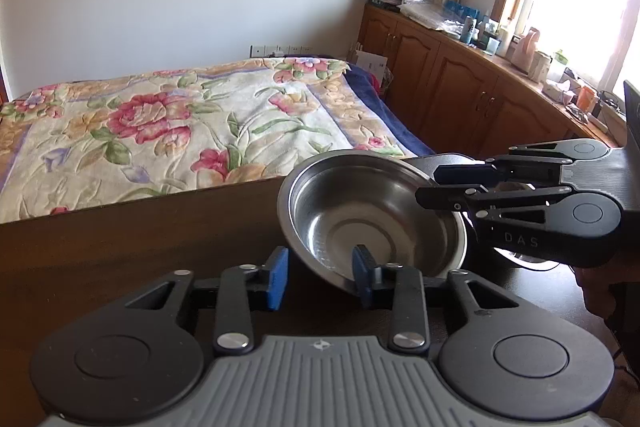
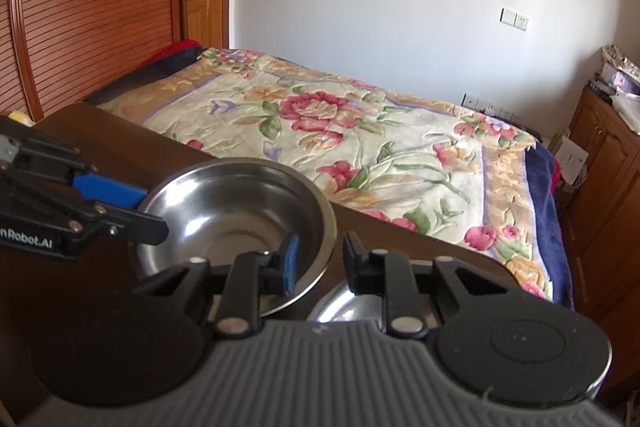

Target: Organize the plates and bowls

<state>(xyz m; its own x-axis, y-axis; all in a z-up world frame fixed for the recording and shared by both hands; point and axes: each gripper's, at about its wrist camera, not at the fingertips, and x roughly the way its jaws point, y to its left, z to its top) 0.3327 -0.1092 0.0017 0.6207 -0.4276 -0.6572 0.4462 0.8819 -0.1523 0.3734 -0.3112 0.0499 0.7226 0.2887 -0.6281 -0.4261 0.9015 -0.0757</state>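
while both grippers sit at the same steel bowl [image 1: 372,215], it's tilted and looks lifted off the dark table [image 1: 120,247], near the table's far edge by the bed [image 1: 160,115].

left gripper [image 1: 322,273]: fingers spread, 1 blue pad [image 1: 362,263] inside the bowl's near rim, the other pad [image 1: 278,277] outside and well clear of the wall. straddling, not clamping.

right gripper [image 2: 320,259]: also spread across the rim, blue pad [image 2: 291,259] inside, black finger [image 2: 354,255] outside. in the left view its fingers lie across the bowl's right rim; can't tell if they actually pinch it.

bowl is empty. a 2nd steel bowl [image 2: 348,305] sits on the table just below and right of the first, mostly hidden behind the right gripper; contents not visible.

key relation, my read: held bowl is up-left of the 2nd one, the right gripper is the nearer, so nesting means shifting right and down, then levelling the tilt. risk: loose grip, bowl slips.
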